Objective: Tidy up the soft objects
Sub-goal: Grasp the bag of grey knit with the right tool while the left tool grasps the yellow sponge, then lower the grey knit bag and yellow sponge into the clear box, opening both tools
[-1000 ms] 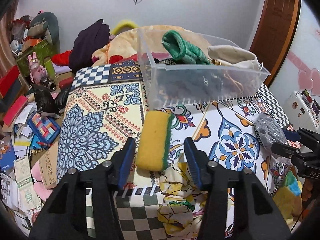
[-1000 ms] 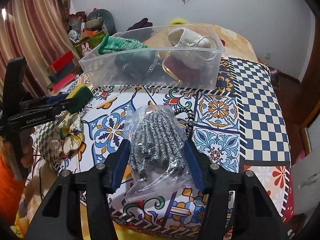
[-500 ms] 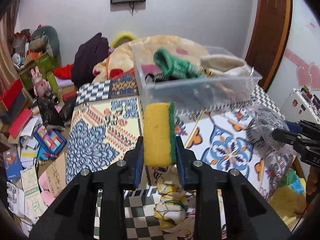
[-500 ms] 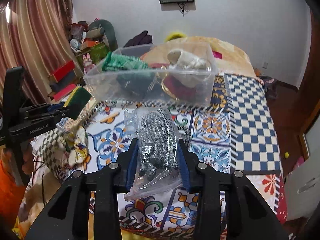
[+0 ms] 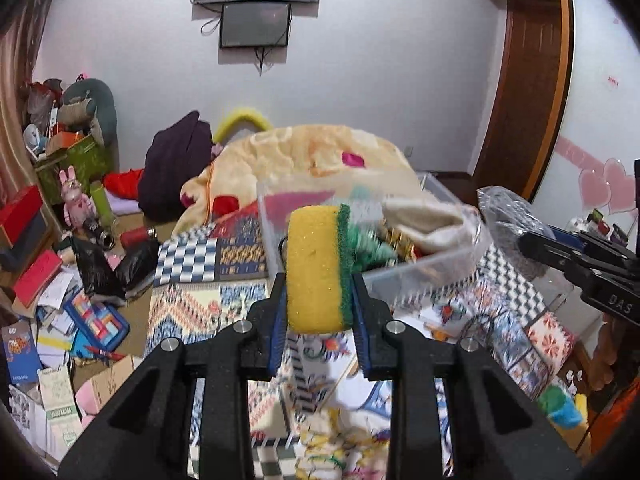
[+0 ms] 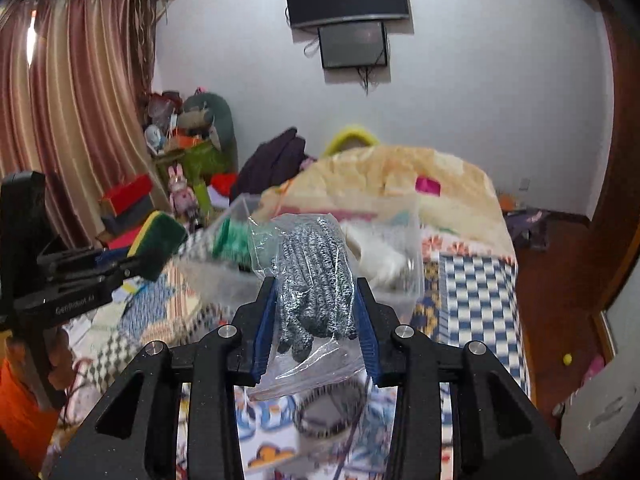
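Observation:
My left gripper is shut on a yellow sponge with a green scouring side and holds it upright above the patterned bedspread. My right gripper is shut on a clear bag of grey knit gloves, also lifted. Just behind both stands a clear plastic bin holding a green knit piece and a cream cloth; it also shows in the right wrist view. The left gripper with the sponge shows at the left of the right wrist view.
A crumpled floral cloth lies on the bed below my left gripper. A black-and-white hair band lies below my right gripper. A beige blanket heap sits behind the bin. Cluttered floor lies left of the bed.
Both grippers closed on their objects, the left on the sponge and the right on the glove bag, then lifted them off the bed toward the bin.

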A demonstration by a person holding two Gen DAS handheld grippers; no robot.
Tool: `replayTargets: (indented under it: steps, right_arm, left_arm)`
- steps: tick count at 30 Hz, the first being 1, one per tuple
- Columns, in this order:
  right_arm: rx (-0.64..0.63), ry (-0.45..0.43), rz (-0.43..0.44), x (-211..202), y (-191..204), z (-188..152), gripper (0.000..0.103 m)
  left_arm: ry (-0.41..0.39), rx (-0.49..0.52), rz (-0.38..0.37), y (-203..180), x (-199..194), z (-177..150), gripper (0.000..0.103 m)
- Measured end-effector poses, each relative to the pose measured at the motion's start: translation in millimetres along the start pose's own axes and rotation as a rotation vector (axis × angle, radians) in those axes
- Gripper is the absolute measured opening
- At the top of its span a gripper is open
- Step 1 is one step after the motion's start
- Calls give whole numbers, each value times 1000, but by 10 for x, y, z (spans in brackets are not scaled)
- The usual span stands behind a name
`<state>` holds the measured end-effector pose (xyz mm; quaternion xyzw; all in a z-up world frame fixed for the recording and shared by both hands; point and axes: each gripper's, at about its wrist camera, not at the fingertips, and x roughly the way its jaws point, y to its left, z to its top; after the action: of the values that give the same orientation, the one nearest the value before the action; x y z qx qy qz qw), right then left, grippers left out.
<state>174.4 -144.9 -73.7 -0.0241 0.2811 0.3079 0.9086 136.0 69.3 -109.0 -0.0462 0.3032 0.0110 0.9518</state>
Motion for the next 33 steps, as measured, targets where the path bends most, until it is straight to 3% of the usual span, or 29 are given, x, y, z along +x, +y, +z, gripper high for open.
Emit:
replayTargets:
  steps: [7, 12, 19, 33]
  right_arm:
    - [0, -39, -17, 170, 17, 230, 34]
    - [1, -39, -21, 313, 25, 320, 34]
    - [2, 16, -18, 615, 14, 358, 34]
    - [-44, 174, -18, 1141, 98, 240, 35]
  left_arm:
    - [-48, 27, -9, -153, 100, 283, 29]
    - [-32, 35, -20, -243, 305, 383, 29]
    - [23, 16, -35, -218, 608, 410, 29]
    - [102, 21, 17, -158, 951, 305, 29]
